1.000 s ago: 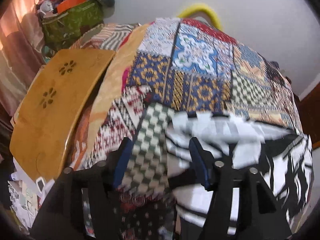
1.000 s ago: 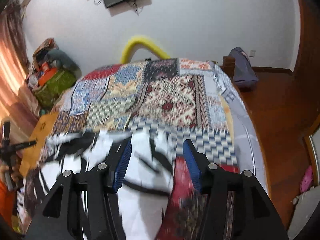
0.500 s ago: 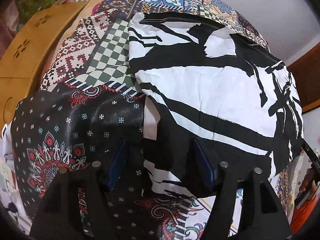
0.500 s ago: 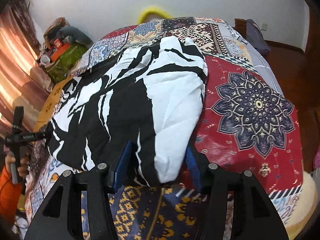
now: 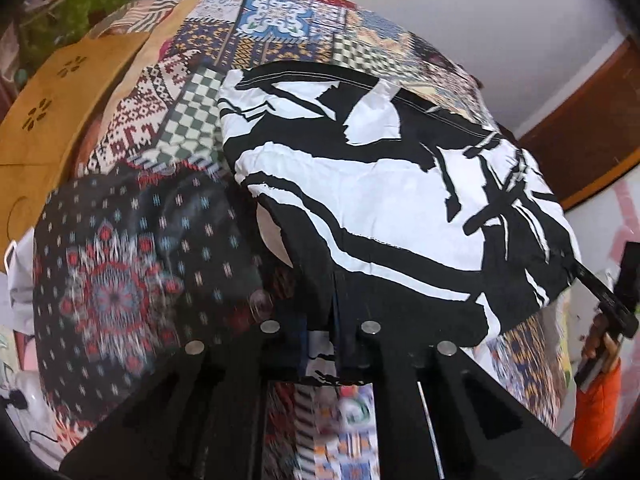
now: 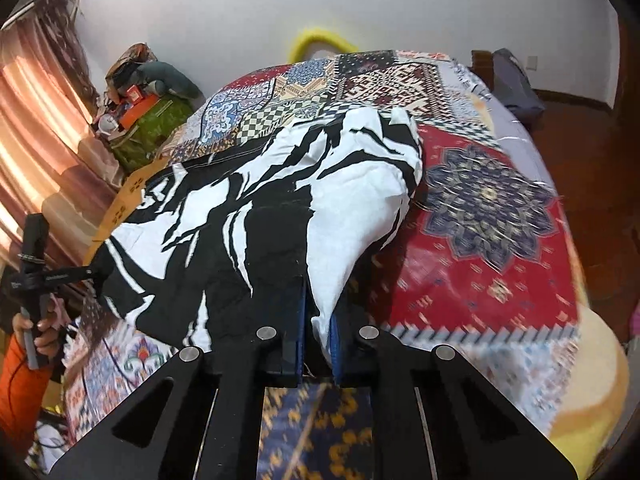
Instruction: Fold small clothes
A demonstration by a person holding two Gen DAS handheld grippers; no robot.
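Note:
A black-and-white patterned garment [image 5: 380,184] lies spread on the patchwork bedspread [image 5: 120,248]; it also shows in the right wrist view [image 6: 256,216]. My left gripper [image 5: 320,320] is shut on the garment's near left edge. My right gripper [image 6: 318,332] is shut on its near right edge, white cloth pinched between the blue pads [image 6: 334,340]. The right gripper shows at the right of the left wrist view [image 5: 616,300], and the left gripper at the left of the right wrist view [image 6: 36,264].
A wooden lap table [image 5: 52,120] stands left of the bed. A green bag with clutter [image 6: 148,120] sits by the pink curtain [image 6: 36,136]. A yellow arch [image 6: 320,38] rises at the bed's far end. Wooden floor [image 6: 580,128] lies to the right.
Both grippers have closed from open onto the garment's near edge. Before that they swung down from level over the bed to the cloth.

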